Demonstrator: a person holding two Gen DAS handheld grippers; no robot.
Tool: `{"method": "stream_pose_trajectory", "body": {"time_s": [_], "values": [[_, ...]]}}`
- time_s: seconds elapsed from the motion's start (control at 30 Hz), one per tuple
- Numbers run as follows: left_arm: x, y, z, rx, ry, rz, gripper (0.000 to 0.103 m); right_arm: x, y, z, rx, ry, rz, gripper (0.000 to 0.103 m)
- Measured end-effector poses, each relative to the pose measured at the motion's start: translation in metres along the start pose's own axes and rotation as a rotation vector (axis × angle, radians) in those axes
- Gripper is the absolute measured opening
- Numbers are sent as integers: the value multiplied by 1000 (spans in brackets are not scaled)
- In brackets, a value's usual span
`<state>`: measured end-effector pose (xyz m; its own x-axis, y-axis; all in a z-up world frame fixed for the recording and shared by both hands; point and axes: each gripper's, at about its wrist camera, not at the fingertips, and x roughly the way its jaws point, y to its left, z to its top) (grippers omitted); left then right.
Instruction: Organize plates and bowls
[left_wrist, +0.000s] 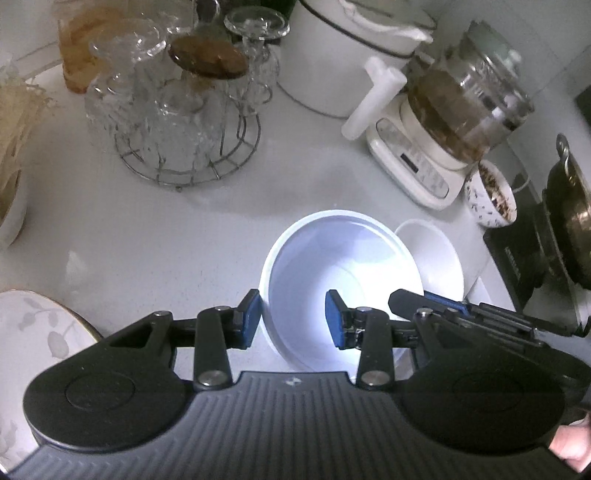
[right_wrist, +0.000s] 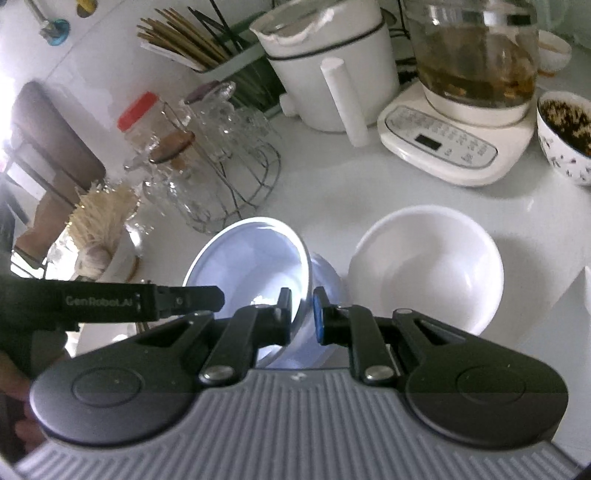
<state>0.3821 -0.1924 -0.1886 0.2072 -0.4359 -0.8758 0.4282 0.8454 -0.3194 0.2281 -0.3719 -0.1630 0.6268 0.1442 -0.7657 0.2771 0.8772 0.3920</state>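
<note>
Bluish-white bowl (left_wrist: 343, 266); plain white bowl (right_wrist: 428, 266); plate (left_wrist: 33, 332) white (grey floral, gold rim).

Two wrist cameras, close over the counter (left_wrist: 147, 229).
Both look down and far-ward, sharing the bluish bowl (left_wrist: 343, 258), seemingly from opposite sides.

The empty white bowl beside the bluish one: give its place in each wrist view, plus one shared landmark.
Left wrist: the white bowl sits right of centre, partly hidden behind the bluish bowl.
Right wrist: it lies right of centre, fully visible, beyond the right gripper, which pinches the bluish bowl's rim.
Shared landmark: the glass kettle on its white base.
</note>
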Motion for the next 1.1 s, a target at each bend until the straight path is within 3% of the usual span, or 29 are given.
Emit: {"method": "stream_pose_trajectory", "body": {"time_s": [0.37, 0.53, 0.6, 0.63, 0.67, 0.7, 1.1], "values": [[3, 4, 3, 6, 21, -20, 42, 2, 2, 1, 17, 6, -18, 16], [-3, 7, 0, -12, 6, -22, 55, 2, 4, 0, 17, 17, -38, 17], [-7, 10, -1, -22, -6, -17, 61, 1, 4, 0, 22, 14, -50, 24], [-9, 11, -1, -30, -11, -12, 61, 0, 4, 0, 26, 10, -50, 32], [-12, 12, -1, -37, -20, -9, 62, -2, 4, 0, 28, 3, -46, 40], [-15, 13, -1, -37, -31, -10, 62, -4, 4, 0, 26, -4, -48, 41], [-82, -23, 5, 101, -232, -38, 62, -58, 19, 14, 0, -181, -75, 41]]}}
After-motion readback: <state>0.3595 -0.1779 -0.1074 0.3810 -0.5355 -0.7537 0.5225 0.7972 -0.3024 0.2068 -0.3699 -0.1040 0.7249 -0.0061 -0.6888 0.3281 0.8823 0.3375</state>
